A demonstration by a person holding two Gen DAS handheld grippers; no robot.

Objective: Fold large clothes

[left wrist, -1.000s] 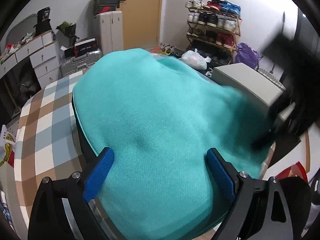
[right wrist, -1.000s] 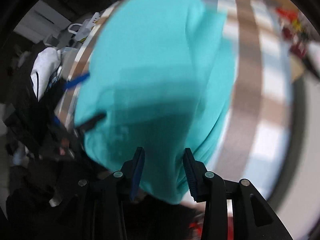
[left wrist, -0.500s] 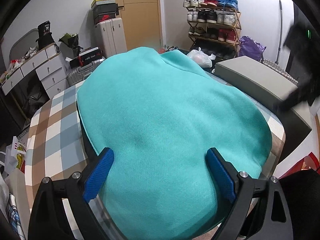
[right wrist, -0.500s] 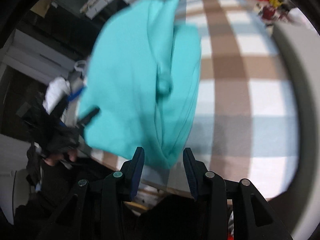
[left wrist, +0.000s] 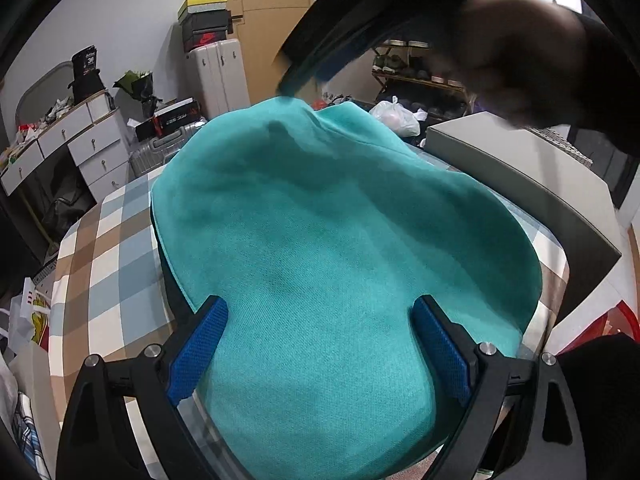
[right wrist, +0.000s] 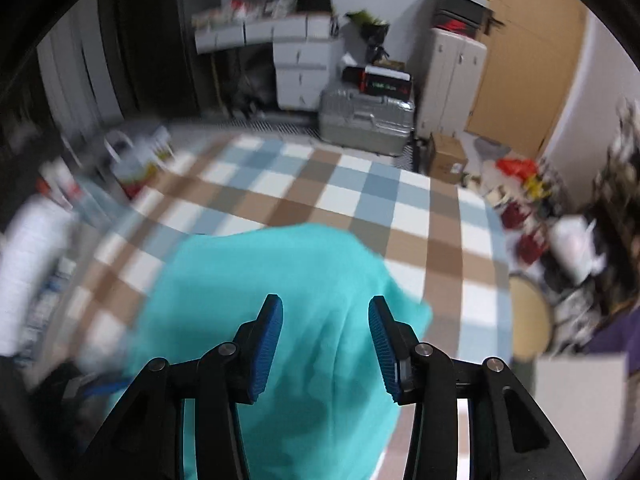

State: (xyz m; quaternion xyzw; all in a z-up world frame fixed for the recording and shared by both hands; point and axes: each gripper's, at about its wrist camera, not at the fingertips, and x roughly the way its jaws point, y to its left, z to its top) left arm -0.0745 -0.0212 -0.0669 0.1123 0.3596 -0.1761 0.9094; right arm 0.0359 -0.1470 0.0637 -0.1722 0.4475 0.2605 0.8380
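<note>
The teal sweater [left wrist: 340, 248] lies lengthwise away from the left gripper [left wrist: 320, 344] (jaws wide, empty) on the checked table [left wrist: 100, 264]; the right gripper [right wrist: 325, 344], just opening, holds nothing.

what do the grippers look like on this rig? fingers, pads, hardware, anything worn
Both match: black angular plastic linkage arms with round silver pivot screws, each finger faced with a blue textured pad. Left gripper: pad has a fine mesh-like grain. Right gripper: pad looks ribbed. No cables or markings visible. A blurred dark sleeve shows at the left view's upper right.

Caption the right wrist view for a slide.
Open right gripper above teal garment on checked cloth.
</note>
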